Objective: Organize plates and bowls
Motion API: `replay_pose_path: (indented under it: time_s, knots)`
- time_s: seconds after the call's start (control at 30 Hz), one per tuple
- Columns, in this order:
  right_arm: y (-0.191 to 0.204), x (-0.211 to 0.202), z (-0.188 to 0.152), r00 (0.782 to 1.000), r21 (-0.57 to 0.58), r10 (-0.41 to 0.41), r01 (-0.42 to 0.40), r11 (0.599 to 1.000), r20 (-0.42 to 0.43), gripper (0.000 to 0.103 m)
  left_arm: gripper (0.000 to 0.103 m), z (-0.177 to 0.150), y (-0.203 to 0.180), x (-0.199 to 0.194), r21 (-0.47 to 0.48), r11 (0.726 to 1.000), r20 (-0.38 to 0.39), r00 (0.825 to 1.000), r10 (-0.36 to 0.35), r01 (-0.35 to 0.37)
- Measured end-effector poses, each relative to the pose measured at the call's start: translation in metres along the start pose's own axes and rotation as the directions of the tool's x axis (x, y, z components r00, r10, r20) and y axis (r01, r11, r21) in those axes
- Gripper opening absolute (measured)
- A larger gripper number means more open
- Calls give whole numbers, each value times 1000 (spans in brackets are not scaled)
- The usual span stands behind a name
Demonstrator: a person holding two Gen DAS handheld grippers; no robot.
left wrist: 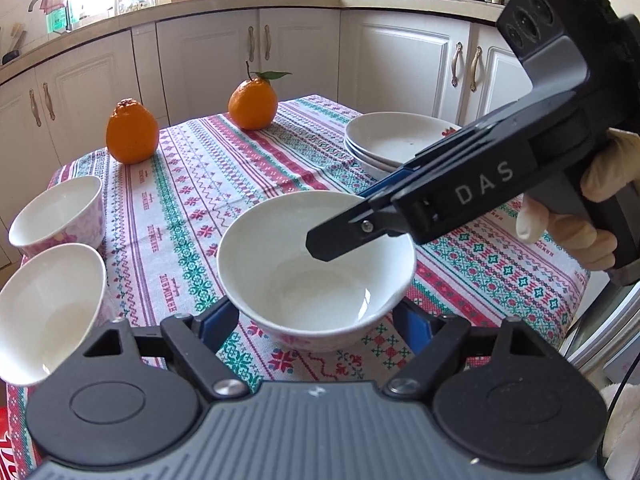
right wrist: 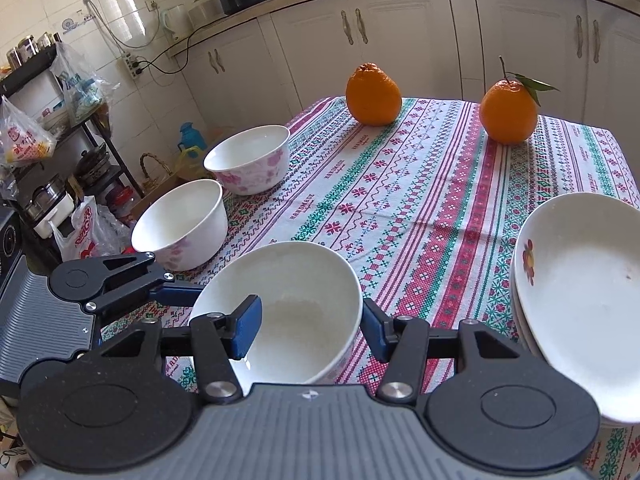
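Note:
A white bowl with pink flowers [left wrist: 316, 268] [right wrist: 288, 304] stands on the patterned tablecloth [left wrist: 240, 168] [right wrist: 420, 200] at the near edge. My left gripper [left wrist: 316, 320] is open, its jaws on either side of the bowl's base. My right gripper [right wrist: 308, 320] is open, one finger inside the bowl and one outside its right wall, straddling the rim; it shows in the left wrist view [left wrist: 344, 236]. Two more flowered bowls [right wrist: 180, 224] [right wrist: 250, 158] stand at the left edge. A stack of white plates [right wrist: 580, 292] [left wrist: 396, 140] sits at the right.
Two oranges [right wrist: 374, 94] [right wrist: 509, 110] stand at the table's far side. White kitchen cabinets [right wrist: 360, 40] run behind the table. A shelf with bags and pots [right wrist: 48, 132] stands left of the table.

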State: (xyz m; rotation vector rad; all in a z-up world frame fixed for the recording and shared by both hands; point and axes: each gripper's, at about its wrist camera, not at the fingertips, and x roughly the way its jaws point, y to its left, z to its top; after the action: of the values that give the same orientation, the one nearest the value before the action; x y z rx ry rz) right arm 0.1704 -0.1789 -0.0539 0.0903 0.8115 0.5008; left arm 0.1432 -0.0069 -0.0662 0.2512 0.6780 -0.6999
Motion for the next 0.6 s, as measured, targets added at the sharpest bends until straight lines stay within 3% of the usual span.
replay_pose_path:
  time_s: [0.17,0.23,0.3,0.6]
  knots:
    - [0,2,0,1000,5,2,-2,1000,-1,66,84,-1,0,-1,-3,1000,9,1000,-1,1]
    - [2,2,0,1000,4,-3,3,1000,9,84,87,-2,-2,-3,7,1000,16,1000,0,-1]
    - [4,0,0,1000,-1,-14,14,1000,24,94,90,-2,-3,-7,9,1000,33,999,0,-1]
    - [12,-5,4,998,-17,-40,41,999,43,101,91,-8,2,-26,-21,1000,49,999,22,-21]
